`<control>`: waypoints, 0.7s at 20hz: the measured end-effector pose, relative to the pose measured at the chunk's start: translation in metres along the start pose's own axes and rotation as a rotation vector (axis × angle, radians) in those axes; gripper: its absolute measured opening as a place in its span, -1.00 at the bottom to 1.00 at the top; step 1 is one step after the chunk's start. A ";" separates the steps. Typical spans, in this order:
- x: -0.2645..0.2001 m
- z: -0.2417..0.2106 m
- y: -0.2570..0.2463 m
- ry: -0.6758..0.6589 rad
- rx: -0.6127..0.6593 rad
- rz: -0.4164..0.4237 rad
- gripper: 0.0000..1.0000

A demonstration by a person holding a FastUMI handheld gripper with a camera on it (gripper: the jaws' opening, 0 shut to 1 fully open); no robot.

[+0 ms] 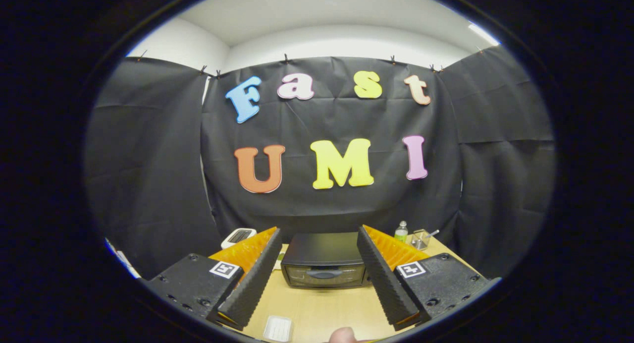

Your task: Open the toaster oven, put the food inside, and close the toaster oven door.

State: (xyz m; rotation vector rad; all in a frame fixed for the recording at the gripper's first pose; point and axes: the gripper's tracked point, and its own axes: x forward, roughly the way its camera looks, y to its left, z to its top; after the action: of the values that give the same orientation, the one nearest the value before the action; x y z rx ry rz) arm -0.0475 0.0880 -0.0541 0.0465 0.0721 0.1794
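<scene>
Nearest, a small pale rounded thing [343, 335], too cut off to identify, and a clear flat container [278, 328] are lying on the light wooden table [322, 308]. The gripper [320, 236] is hovering above it, its fingers [252, 278] spreading wide and gripping nothing. Beyond them, framed between the tips, the black toaster oven [324, 259] is sitting with its door shut. A white device [237, 236] is sitting to its left; a small bottle [401, 231] and a glass container [420, 239] are standing to its right. Black cloth is hanging behind, under white walls.
</scene>
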 end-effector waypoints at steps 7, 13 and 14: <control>0.002 -0.004 0.016 0.022 0.009 0.033 1.00; 0.005 -0.001 0.006 0.038 0.051 0.021 1.00; 0.006 -0.002 0.003 0.040 0.053 0.018 1.00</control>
State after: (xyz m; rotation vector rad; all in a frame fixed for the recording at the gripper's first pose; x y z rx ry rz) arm -0.0426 0.0922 -0.0560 0.0962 0.1165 0.1960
